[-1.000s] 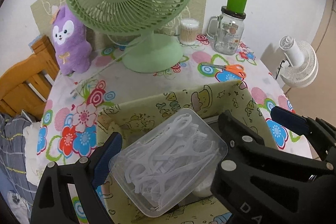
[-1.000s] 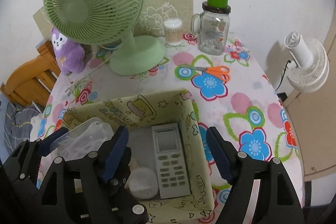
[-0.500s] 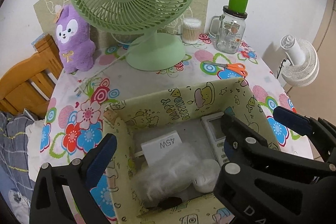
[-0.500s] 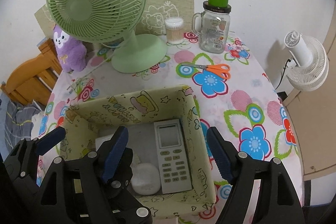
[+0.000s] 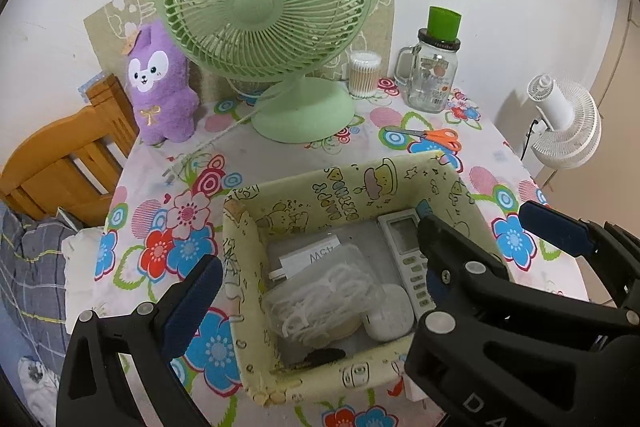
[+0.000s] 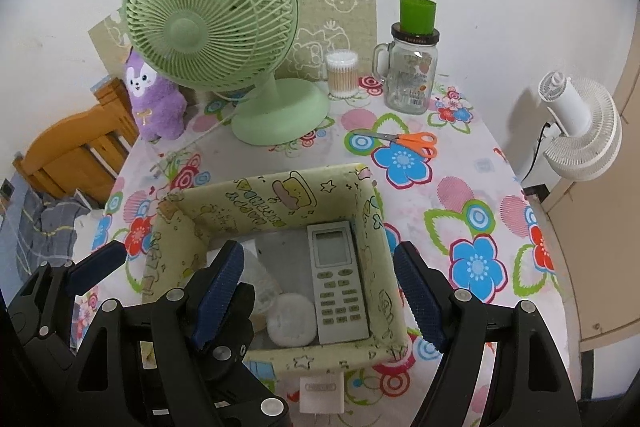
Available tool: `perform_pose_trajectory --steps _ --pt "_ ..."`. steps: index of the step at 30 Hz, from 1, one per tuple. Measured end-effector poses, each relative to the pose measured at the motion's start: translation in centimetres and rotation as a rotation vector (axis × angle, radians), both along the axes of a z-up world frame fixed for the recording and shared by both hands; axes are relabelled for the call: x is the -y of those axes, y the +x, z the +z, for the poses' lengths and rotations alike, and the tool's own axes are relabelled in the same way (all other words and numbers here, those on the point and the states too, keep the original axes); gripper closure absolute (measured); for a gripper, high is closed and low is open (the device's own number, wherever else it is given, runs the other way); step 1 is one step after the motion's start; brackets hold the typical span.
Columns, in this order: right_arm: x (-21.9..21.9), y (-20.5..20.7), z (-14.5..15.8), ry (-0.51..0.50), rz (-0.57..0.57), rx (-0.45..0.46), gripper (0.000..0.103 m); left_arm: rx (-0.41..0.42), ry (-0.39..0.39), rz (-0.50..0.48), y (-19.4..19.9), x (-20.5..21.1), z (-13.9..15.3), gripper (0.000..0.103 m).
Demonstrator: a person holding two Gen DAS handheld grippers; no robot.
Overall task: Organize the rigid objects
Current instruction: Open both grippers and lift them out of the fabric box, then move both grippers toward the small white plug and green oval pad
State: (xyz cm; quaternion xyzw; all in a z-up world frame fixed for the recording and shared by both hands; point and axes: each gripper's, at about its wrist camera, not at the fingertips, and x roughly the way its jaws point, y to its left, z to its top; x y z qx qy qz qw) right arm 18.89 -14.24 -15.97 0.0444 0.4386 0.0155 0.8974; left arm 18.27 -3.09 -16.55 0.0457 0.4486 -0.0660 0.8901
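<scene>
While the left gripper [image 5: 316, 291] is hanging spread wide and empty over the storage box [image 5: 344, 183], the clear case of floss picks [image 5: 324, 297] is lying inside it beside a white pod [image 5: 388, 315]. That case is looking light, stiff and slick, so pinching its long sides is probably safest.

From the right wrist, the right gripper [image 6: 320, 297] is standing open, gripping nothing, above the remote [image 6: 338, 283]. A white plug adapter [image 6: 322, 393] is waiting outside the box wall.

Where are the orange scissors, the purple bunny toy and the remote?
orange scissors [image 6: 418, 143], right wrist view, on the handles.
purple bunny toy [image 5: 162, 99], left wrist view, on its belly.
remote [image 6: 338, 279], right wrist view, on its buttons.
</scene>
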Motion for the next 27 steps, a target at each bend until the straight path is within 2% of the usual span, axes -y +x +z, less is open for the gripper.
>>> perform_pose_trajectory --steps 5,27 --pt "0.2 -1.3 0.9 0.001 -0.003 0.02 0.018 0.019 -0.004 0.0 -1.2 0.1 0.9 0.0" --pt "1.0 -6.5 3.5 -0.01 0.002 0.066 0.012 0.06 -0.022 -0.006 -6.3 0.9 3.5 0.0"
